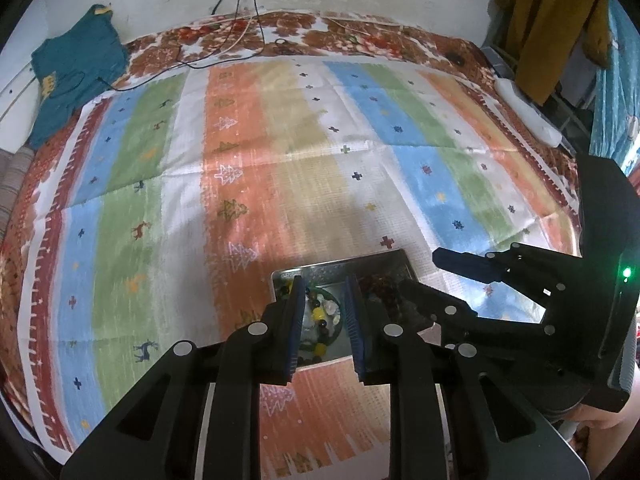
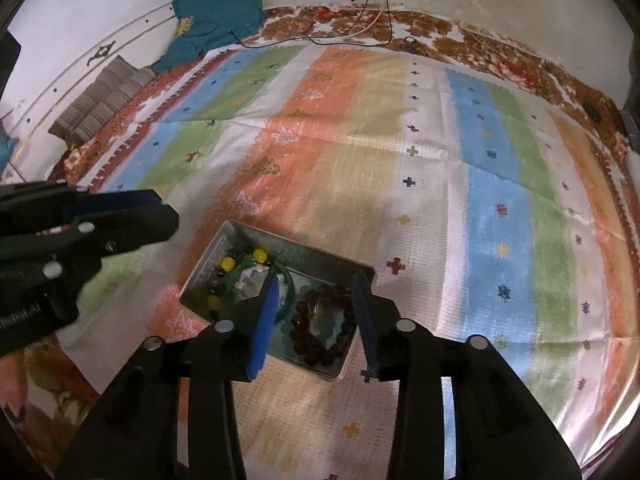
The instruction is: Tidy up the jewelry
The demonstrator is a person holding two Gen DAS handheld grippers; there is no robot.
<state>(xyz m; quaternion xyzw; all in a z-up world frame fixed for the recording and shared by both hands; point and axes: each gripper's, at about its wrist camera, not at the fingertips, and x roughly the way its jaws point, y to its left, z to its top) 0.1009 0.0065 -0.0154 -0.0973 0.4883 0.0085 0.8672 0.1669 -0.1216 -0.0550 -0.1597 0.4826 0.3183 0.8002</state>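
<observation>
We look down on a shallow rectangular metal tray [image 2: 362, 270] resting on a striped, pastel-coloured woven cloth [image 2: 400, 140] spread over the bed. The tray is the only container here, and it holds all the jewelry we can make out. On its right side lies a bracelet of dark red round beads [image 2: 308, 334], curled into a loop on the tray floor. On the left side sits a bracelet of mixed yellow, black and pale beads [image 2: 228, 266], tangled with a green bangle [image 2: 286, 280] that curves across the middle. The pieces touch or overlap; we cannot tell exactly how many strands there are.

Our right gripper [image 2: 316, 320] hovers over the tray with its jaws parted, nothing between the blue pads, the red beads showing through the gap. Our left gripper [image 1: 322, 320] hangs above the tray's yellow-beaded side, jaws slightly apart and empty. Neither touches the jewelry.

A teal garment [image 1: 76, 76] lies crumpled at the far corner beside the wall.
</observation>
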